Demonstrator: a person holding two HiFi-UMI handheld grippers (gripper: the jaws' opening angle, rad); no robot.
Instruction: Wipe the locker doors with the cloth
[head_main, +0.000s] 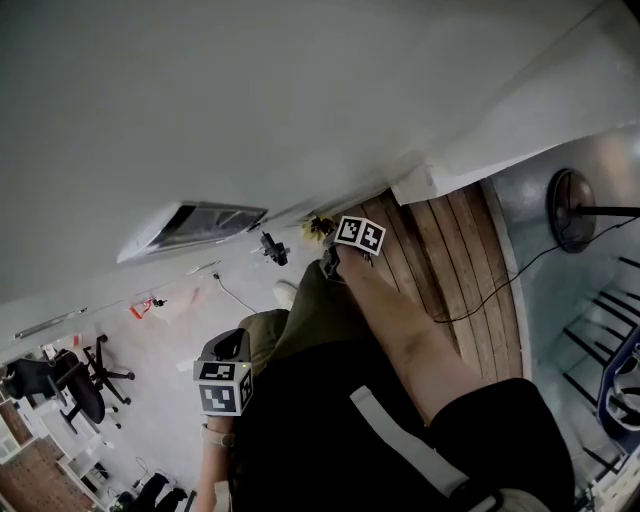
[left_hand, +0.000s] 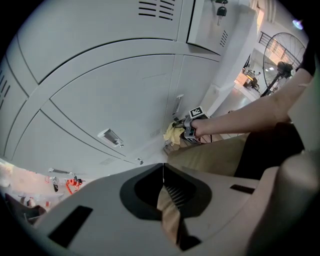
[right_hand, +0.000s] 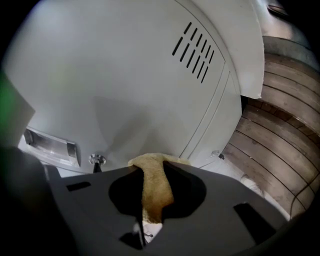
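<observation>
The right claw (right_hand: 150, 169) was clamped on the yellow cloth (right_hand: 154, 187). The cloth's bunched end lay against the lower locker door (right_hand: 125, 85), just beside a small metal knob (right_hand: 97, 160) and near the wooden floor (right_hand: 280, 145). The left claw (left_hand: 163, 170) hung apart from the lockers, its jaws closed together on nothing.

No legible text, number, brand or sign anywhere. Marker cubes (head_main: 222, 385) on the left gripper (left_hand: 163, 166) and right gripper (right_hand: 150, 167) bear only black-and-white square patterns.

office space, grey lockers (left_hand: 125, 85), swivel chairs (head_main: 88, 398), floor fan (left_hand: 283, 66)
</observation>
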